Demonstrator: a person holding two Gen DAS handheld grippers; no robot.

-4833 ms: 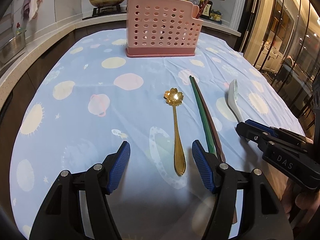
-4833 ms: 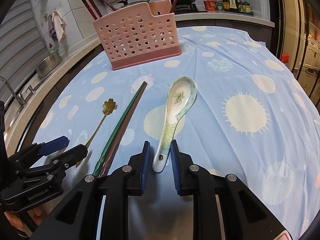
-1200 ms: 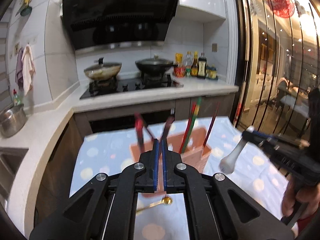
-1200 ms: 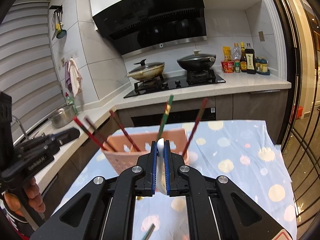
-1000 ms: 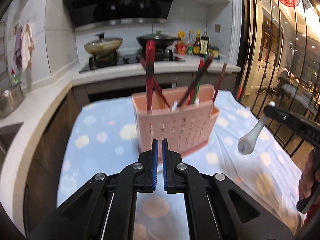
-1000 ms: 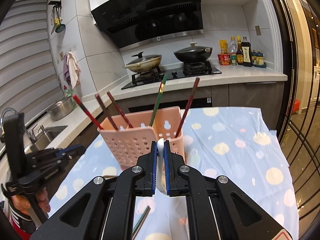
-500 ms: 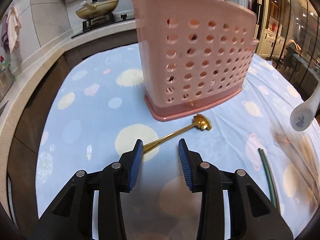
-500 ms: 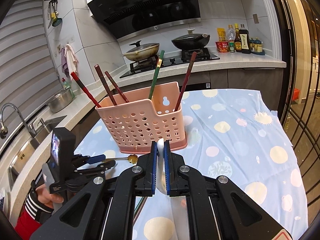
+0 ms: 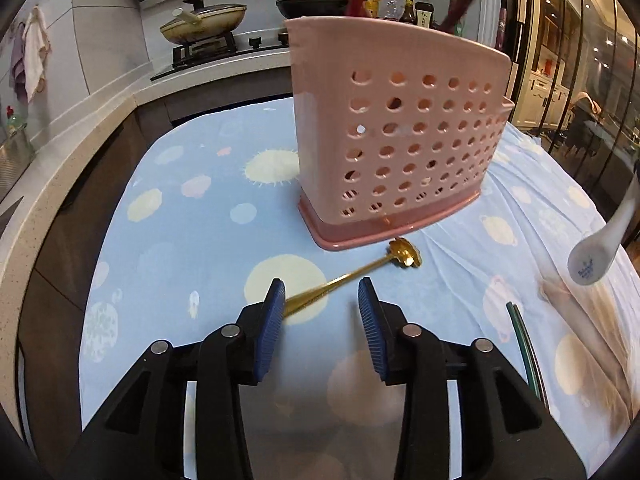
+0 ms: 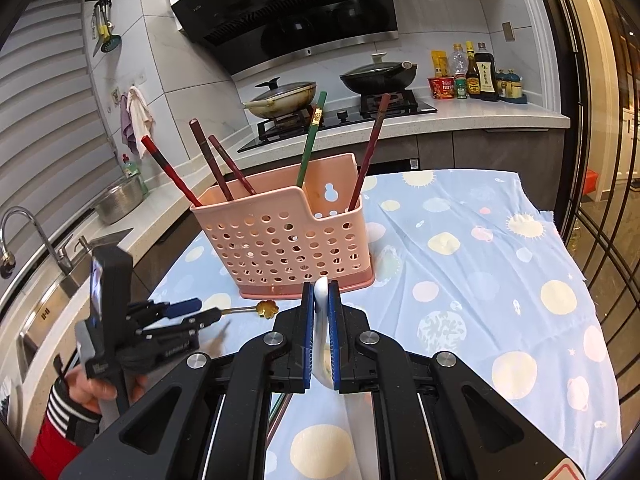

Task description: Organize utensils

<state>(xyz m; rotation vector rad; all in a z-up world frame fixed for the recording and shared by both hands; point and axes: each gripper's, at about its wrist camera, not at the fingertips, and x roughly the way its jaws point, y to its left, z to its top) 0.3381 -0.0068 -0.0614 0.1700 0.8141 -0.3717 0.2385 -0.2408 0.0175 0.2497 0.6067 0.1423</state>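
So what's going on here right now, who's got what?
A person with a gripper in each hand is sorting utensils into the pink holder, which already has chopsticks standing in it. The right gripper is shut on the white ceramic spoon, held in the air short of the holder. The left gripper is low over the blue tablecloth, its jaws opening around the handle of the gold spoon, which lies flat by the holder's base, not gripped.

Nothing here can be read clearly. The white spoon (image 9: 586,272) clamped in the right tongs (image 10: 319,294) has a blue stamp on its underside, but it is blurred. Far ahead of those tongs and to their right, the bottles (image 10: 480,76) carry labels too small to read.
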